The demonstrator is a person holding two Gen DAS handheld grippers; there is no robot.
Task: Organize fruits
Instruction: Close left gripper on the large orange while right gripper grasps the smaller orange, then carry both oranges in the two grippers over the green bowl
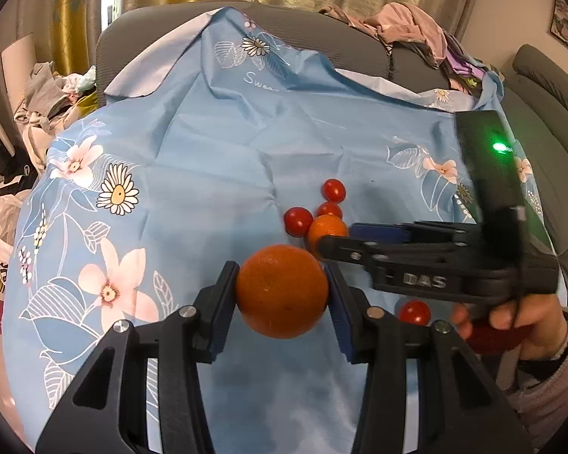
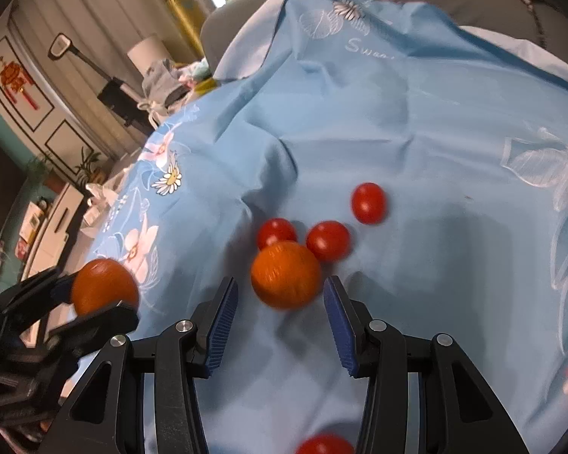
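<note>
My left gripper [image 1: 282, 287] is shut on a large orange [image 1: 282, 291] and holds it above the blue floral cloth [image 1: 193, 159]; it also shows in the right wrist view [image 2: 104, 291]. My right gripper [image 2: 281, 295] is open, its jaws just short of a second orange [image 2: 286, 274] on the cloth, which also shows in the left wrist view [image 1: 323, 232]. Three cherry tomatoes [image 2: 327, 240] lie just beyond that orange. Another tomato [image 2: 323, 444] lies below the right gripper and shows in the left wrist view [image 1: 414, 312].
The cloth covers a grey sofa [image 1: 322, 38] with clothes [image 1: 409, 26] piled on its back. More clothes and bags [image 1: 45, 90] lie at the left. The right gripper's body [image 1: 454, 261] reaches in from the right, close to my left gripper.
</note>
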